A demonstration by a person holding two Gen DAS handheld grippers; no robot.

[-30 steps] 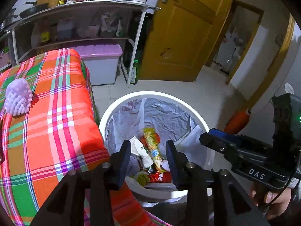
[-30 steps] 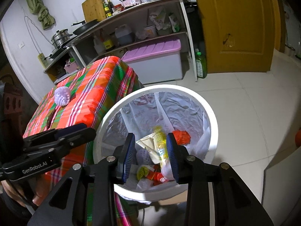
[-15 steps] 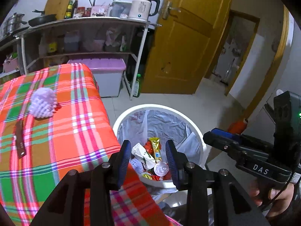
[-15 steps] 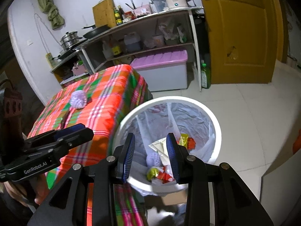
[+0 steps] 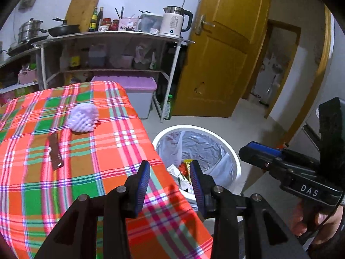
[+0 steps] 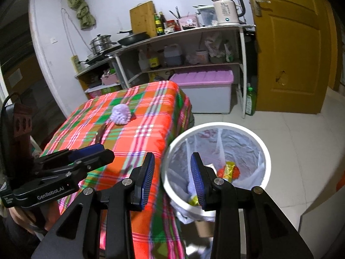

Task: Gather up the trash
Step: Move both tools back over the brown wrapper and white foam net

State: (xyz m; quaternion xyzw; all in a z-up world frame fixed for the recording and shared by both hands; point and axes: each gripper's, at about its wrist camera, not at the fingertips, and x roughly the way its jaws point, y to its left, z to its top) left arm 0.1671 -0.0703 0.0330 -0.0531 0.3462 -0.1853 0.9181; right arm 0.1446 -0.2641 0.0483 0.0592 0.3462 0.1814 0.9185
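A white trash bin (image 5: 234, 161) with a clear liner stands on the floor right of the table and holds several wrappers (image 5: 183, 169); it also shows in the right wrist view (image 6: 264, 151). On the plaid tablecloth (image 5: 86, 157) lie a lilac foam net ball (image 5: 83, 118) and a brown wrapper strip (image 5: 55, 151). The ball shows in the right wrist view (image 6: 120, 114) too. My left gripper (image 5: 169, 183) is open and empty over the table's right edge. My right gripper (image 6: 172, 180) is open and empty, between table edge and bin.
A metal shelf rack (image 5: 112, 36) with pans, bottles and a kettle (image 5: 173, 24) stands behind the table. A lilac-lidded storage box (image 5: 131, 95) and a green bottle (image 5: 168, 108) sit beneath it. A yellow door (image 5: 217, 60) is at the right.
Both grippers have pulled up and back from over the bin toward the table. The bin now looks smaller and the tablecloth with the foam ball and brown strip has come into view.
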